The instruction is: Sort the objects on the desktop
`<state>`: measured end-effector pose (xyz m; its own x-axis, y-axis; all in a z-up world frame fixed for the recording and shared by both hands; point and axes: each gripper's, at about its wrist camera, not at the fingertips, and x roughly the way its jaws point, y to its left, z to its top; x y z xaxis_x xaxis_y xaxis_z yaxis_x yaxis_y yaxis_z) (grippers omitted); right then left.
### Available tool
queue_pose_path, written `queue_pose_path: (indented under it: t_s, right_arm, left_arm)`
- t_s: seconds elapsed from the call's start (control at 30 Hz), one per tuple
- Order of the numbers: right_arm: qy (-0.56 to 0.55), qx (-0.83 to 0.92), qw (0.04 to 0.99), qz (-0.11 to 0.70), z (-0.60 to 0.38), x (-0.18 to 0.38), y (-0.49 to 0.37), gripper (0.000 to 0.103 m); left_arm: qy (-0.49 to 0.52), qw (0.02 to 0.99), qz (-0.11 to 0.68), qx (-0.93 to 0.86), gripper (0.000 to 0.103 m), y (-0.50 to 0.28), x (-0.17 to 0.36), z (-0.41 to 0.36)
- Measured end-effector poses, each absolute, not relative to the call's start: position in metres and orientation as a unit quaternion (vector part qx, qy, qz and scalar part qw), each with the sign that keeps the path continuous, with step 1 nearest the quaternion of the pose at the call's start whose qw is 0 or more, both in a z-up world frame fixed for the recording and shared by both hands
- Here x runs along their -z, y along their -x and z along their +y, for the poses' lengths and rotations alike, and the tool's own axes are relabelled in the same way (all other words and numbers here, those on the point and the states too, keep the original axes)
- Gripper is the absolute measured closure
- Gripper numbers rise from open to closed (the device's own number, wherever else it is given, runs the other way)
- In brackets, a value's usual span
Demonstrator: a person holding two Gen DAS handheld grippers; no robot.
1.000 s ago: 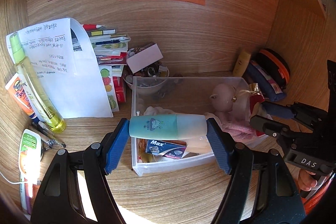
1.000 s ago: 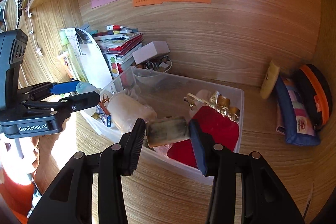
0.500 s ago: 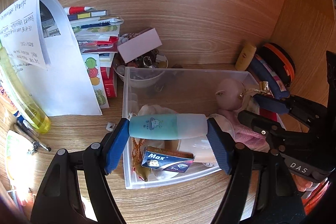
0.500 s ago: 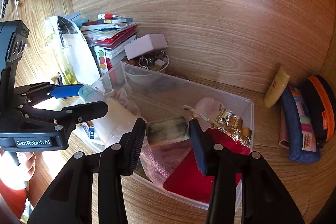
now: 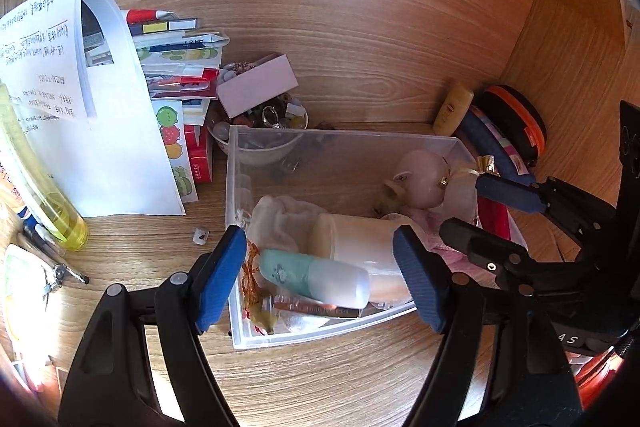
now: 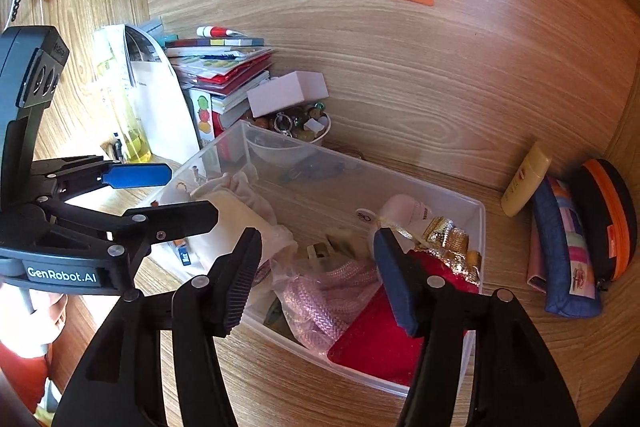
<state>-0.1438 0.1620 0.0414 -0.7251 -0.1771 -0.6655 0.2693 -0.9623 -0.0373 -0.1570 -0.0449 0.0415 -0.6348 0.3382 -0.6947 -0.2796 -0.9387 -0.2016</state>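
Both tongs, left gripper (image 5: 320, 271) and right gripper (image 6: 318, 277), have just been opening, empty-jawed, over one clear plastic bin (image 5: 320, 141); one teal tube (image 5: 312, 277) lies released inside.

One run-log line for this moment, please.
left gripper: jaws just opening, teal bottle loose between them in clear bin | right gripper: jaws just opening, nothing held between them

We see both views sharp and warmly daylit; sunlight glares at the lower left, the wooden desk (image 5: 320, 379) bends toward dark, vignetted fisheye edges.
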Motion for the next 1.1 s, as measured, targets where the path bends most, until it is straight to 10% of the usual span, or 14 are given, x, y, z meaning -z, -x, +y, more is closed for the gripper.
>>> queue_pose_path:
  t_s: [1.1]
  right_arm:
    - [-0.316, 0.944, 0.086, 0.025, 0.192, -0.051, 0.060, 0.019]
  left_arm:
    - [0.330, 0.085, 0.037, -0.939, 0.017, 0.074, -0.061, -0.032]
